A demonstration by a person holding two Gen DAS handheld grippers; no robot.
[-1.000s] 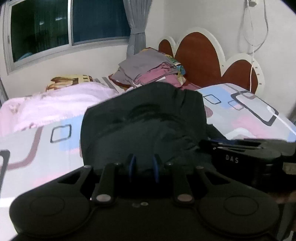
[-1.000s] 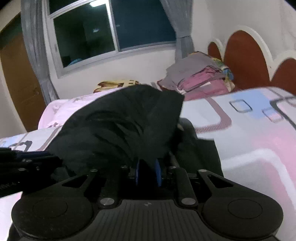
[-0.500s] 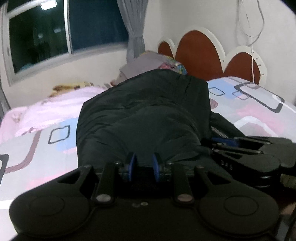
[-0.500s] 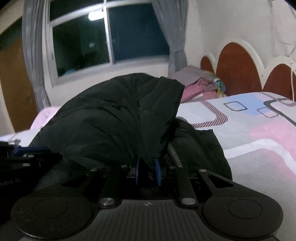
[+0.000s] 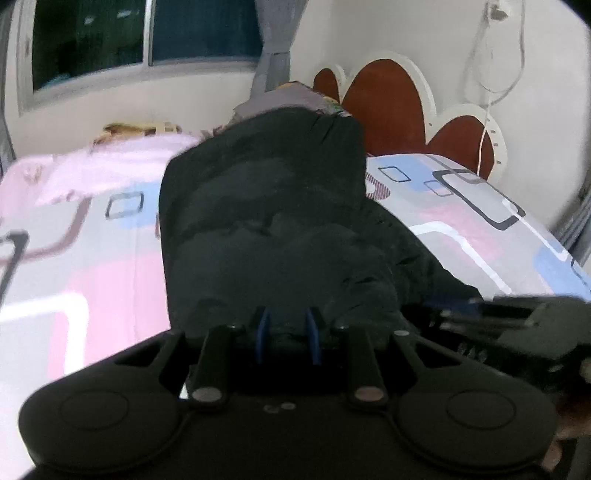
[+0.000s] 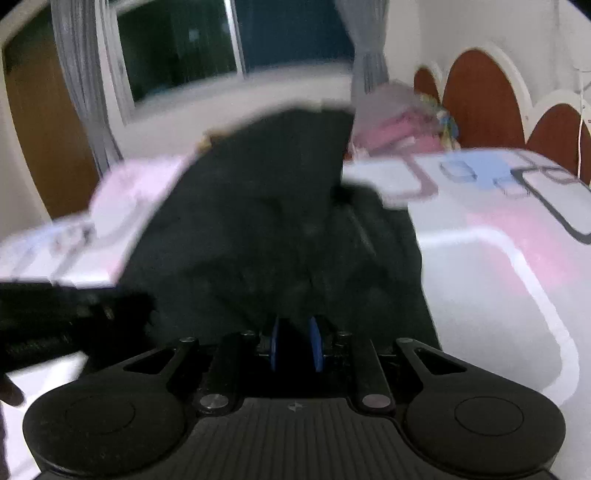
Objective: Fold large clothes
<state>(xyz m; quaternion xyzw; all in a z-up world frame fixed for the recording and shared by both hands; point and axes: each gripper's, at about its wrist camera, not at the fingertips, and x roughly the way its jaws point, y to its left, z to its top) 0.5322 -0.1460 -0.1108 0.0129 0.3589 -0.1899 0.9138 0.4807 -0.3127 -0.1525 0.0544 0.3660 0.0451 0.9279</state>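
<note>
A large black puffy jacket (image 5: 266, 221) lies on the patterned bed sheet (image 5: 480, 229), its near edge lifted. My left gripper (image 5: 286, 338) is shut on the jacket's near hem, blue pads pinching the fabric. My right gripper (image 6: 295, 347) is shut on the same near edge of the jacket (image 6: 266, 229), a little to the right. The right gripper also shows in the left wrist view (image 5: 498, 317), close on the right. The left gripper also shows in the right wrist view (image 6: 55, 317), at the left. Both views are blurred by motion.
A pile of folded clothes (image 6: 402, 118) sits at the head of the bed by the red and white headboard (image 5: 391, 103). A pink blanket (image 5: 92, 166) lies at the back left. A window (image 5: 140, 33), curtain and wall stand behind the bed.
Both grippers have moved forward and down with the jacket's edge. The raised jacket now lies lower and stretches farther toward the headboard. Both stay shut on the fabric.
</note>
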